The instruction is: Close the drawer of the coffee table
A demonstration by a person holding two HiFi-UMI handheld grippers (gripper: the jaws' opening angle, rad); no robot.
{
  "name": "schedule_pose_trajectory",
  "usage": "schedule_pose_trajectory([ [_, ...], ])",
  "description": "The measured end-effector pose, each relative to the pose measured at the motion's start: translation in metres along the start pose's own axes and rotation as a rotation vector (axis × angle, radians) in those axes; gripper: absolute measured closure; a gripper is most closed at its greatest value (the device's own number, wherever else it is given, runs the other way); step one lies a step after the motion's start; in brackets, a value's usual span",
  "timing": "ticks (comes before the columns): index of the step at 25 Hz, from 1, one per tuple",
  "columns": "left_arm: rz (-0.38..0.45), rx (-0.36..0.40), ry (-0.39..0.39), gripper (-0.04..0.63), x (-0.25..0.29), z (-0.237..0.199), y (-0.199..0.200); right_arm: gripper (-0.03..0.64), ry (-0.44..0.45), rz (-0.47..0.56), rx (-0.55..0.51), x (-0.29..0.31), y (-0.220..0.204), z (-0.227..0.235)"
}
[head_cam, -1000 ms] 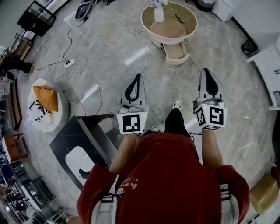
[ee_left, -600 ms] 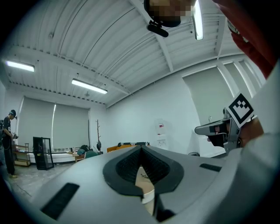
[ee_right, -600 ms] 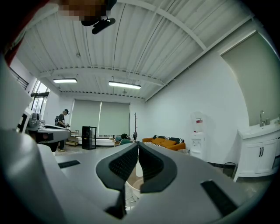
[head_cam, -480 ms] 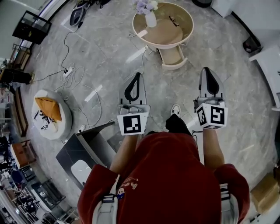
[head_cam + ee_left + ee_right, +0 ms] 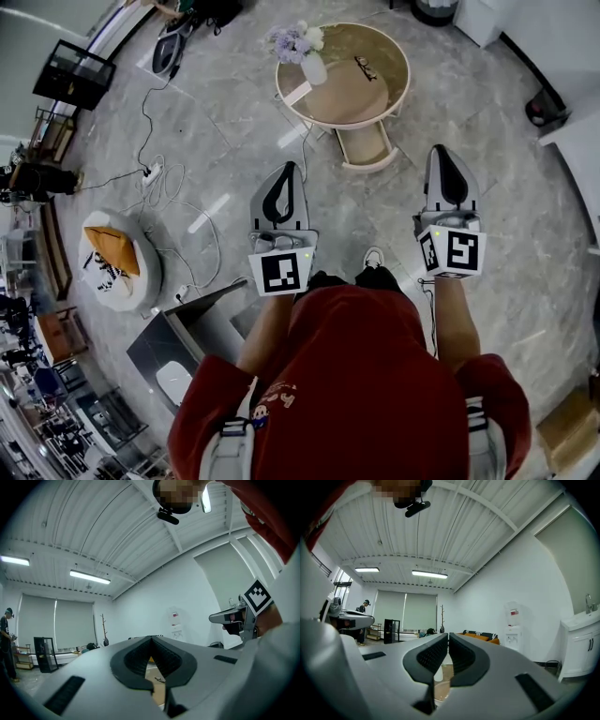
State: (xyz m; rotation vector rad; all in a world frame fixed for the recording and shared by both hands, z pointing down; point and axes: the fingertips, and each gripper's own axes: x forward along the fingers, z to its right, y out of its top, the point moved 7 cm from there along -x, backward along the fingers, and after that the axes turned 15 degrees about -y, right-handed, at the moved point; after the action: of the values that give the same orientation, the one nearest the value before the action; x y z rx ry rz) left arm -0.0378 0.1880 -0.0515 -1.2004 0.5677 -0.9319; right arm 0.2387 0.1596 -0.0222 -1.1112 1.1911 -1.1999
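Head view: approach stage; the open drawer (image 5: 364, 150) of the coffee table (image 5: 349, 86) lies well ahead. Left gripper (image 5: 292, 168) and right gripper (image 5: 444, 151), jaws together and empty, must next reach its front and push.

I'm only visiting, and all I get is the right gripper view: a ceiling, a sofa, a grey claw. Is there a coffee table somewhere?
Observer: Yes. The head view shows a round coffee table on the floor ahead of the person.
Operator: Is its drawer shut?
Observer: No, the drawer is pulled out toward the person.
Operator: Anything on top?
Observer: A white vase of flowers stands near the table's left edge.
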Motion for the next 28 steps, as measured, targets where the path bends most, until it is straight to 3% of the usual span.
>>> schedule_pose_trajectory([
  [5, 0.007, 0.009, 0.002, 0.582, 0.015, -0.006, 0.0, 0.592, -0.002, 0.007, 0.007, 0.014, -0.003, 0.005],
  [12, 0.023, -0.01, -0.035, 0.583, 0.034, -0.043, -0.023, 0.592, -0.025, 0.019, -0.031, 0.035, -0.008, -0.023],
  [19, 0.058, -0.036, -0.096, 0.583, 0.045, -0.12, -0.043, 0.592, -0.076, 0.027, -0.042, 0.071, 0.001, -0.088],
  [28, 0.079, -0.057, -0.186, 0.583, 0.063, -0.227, -0.063, 0.592, -0.135, 0.04, -0.141, 0.114, 0.012, -0.18],
])
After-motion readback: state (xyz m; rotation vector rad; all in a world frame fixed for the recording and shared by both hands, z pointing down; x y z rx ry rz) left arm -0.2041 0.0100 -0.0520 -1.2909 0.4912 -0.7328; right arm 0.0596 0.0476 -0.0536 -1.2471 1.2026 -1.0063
